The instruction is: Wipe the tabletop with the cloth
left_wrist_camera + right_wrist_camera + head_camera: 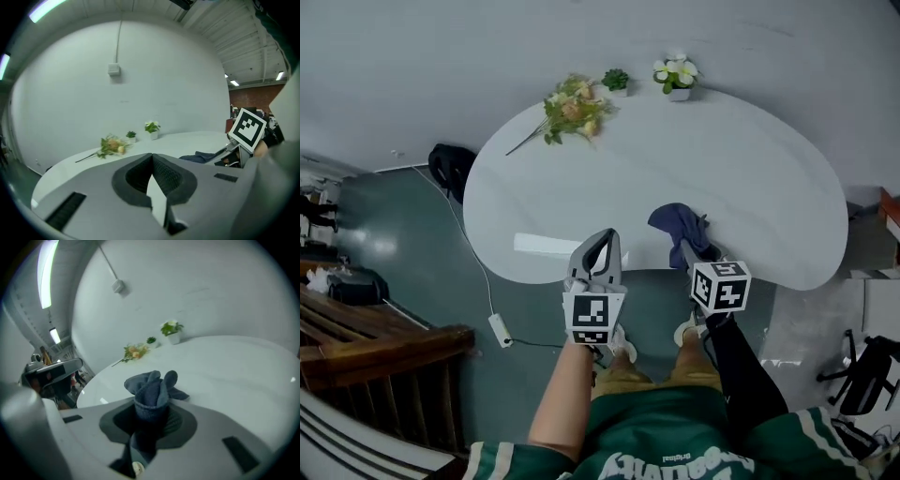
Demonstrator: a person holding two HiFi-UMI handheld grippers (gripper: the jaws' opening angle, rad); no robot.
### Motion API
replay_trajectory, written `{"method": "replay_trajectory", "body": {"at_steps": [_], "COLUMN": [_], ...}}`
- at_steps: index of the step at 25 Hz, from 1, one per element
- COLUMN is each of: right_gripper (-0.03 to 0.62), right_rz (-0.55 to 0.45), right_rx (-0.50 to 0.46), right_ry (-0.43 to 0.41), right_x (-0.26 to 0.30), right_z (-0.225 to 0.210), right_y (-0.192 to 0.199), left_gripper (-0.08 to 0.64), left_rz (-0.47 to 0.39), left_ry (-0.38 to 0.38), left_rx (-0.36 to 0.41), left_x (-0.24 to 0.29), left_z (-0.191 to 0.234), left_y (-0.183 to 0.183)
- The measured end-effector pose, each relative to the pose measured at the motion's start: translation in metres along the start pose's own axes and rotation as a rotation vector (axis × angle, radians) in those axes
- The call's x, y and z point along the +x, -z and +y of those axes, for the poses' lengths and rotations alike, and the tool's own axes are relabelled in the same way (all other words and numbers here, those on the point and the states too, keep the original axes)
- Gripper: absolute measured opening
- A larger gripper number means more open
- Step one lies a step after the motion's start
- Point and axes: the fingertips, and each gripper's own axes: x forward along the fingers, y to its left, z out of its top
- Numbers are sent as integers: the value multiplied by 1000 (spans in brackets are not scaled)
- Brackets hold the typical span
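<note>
Holding the cloth (152, 387) clamped between its jaws, the right gripper (686, 253) is poising it at the near edge of the tabletop (675, 159); contact cannot be confirmed. The left gripper (598, 248) is hanging just beside, jaws together on nothing. Recommendation: the bunched end is needing firm downward pressure and overlapping strokes, stopping short of the flowers (574, 108). The cloth's long axis is running along the jaws, with the loose end pointing away from the person.
</note>
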Motion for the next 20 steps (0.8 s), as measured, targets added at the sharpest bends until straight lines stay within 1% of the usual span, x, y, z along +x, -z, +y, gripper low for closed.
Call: {"method": "replay_trajectory", "body": {"at_steps": [3,6,9,11,14,17,19,20], "right_gripper": [92,92,94,94,98,102,119,142], "right_rz": [30,49,75,95,103,109,130,150], "right_rx": [-88,-151,-214,-254,-299,-345,-393,-417], "right_ry": [-54,-116,-173,-201,-207,-195,-188,-186], "right_x": [42,78,107,125,145,160,173,179], "right_z": [95,188,274,321,374,410,429,436], "right_y": [6,17,34,46,60,74,83,89], "left_gripper": [-3,-3,-3,-3,-3,-3,-3,-3], "left_rz": [5,10,11,16,18,13,13,15], "left_ry": [-79,-143,-192,-222,-273,-303,-322,-329], "left_rx": [-26,-41,-55,-65,-90,-115,-136,-145], "left_x": [-48,-98,-144,-172,-206,-232,-246,-251], "left_z": [80,150,206,238,280,307,321,326], "left_y": [23,47,68,82,101,118,128,133]}}
